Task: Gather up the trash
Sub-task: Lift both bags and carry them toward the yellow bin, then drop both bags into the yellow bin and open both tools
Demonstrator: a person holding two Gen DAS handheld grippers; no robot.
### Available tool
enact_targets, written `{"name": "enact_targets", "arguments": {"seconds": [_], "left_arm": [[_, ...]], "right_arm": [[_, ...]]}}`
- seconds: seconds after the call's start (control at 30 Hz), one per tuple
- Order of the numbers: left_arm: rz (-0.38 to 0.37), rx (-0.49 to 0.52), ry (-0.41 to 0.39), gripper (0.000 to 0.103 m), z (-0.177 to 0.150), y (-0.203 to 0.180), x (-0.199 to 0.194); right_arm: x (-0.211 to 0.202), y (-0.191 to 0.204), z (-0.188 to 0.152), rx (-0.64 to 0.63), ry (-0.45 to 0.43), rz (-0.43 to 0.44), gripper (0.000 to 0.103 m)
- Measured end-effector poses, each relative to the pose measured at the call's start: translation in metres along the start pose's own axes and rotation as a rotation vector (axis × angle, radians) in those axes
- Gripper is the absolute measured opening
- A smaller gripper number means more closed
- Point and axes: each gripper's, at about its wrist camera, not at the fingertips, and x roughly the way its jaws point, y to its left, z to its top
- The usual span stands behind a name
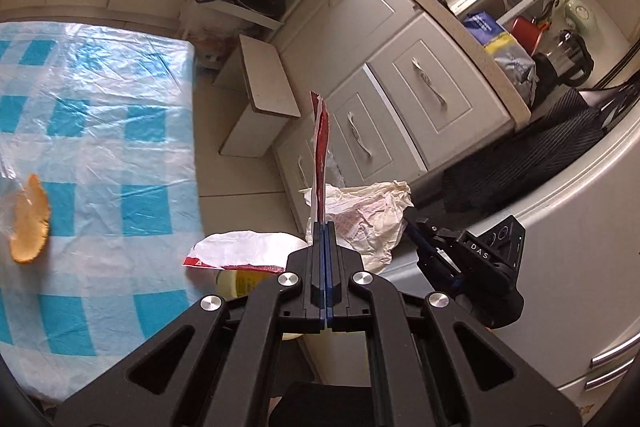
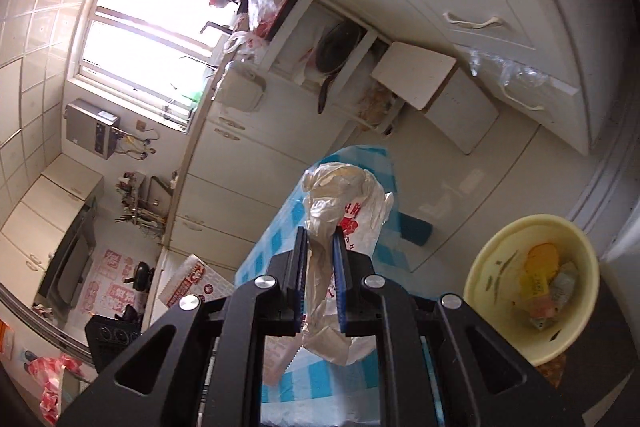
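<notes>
In the left wrist view my left gripper is shut on a thin red and white wrapper that stands up from its jaws. Just beyond it my right gripper holds a crumpled whitish plastic bag. In the right wrist view that gripper is shut on the same bag, which bulges above the fingers and hangs below them. A cream bin with several bits of trash inside sits at lower right. Its rim shows under a white and red paper.
A table with a blue-checked cloth under clear plastic holds an orange peel-like piece at its left. White drawers, a small white stool and a silver fridge stand around. Tiled floor lies between table and cabinets.
</notes>
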Motion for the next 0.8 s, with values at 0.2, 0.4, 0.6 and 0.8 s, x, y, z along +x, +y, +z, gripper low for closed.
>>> {"name": "enact_targets", "arguments": {"seconds": [0.2,0.4,0.6,0.8], "left_arm": [[0.018,-0.001,0.105,0.001,-0.021,-0.014,0.071],[0.076,-0.016,0.212,0.001,-0.050,-0.012,0.140],[0.155,-0.039,0.298,0.001,-0.076,0.007,0.190],[0.211,-0.028,0.364,0.001,-0.092,0.016,0.226]], "right_arm": [[0.020,-0.030,-0.005,-0.022,0.078,-0.222,0.013],[0.040,-0.044,-0.014,-0.076,0.164,-0.403,0.017],[0.041,-0.047,-0.013,-0.093,0.178,-0.471,0.048],[0.029,-0.034,-0.006,-0.102,0.098,-0.409,0.056]]}}
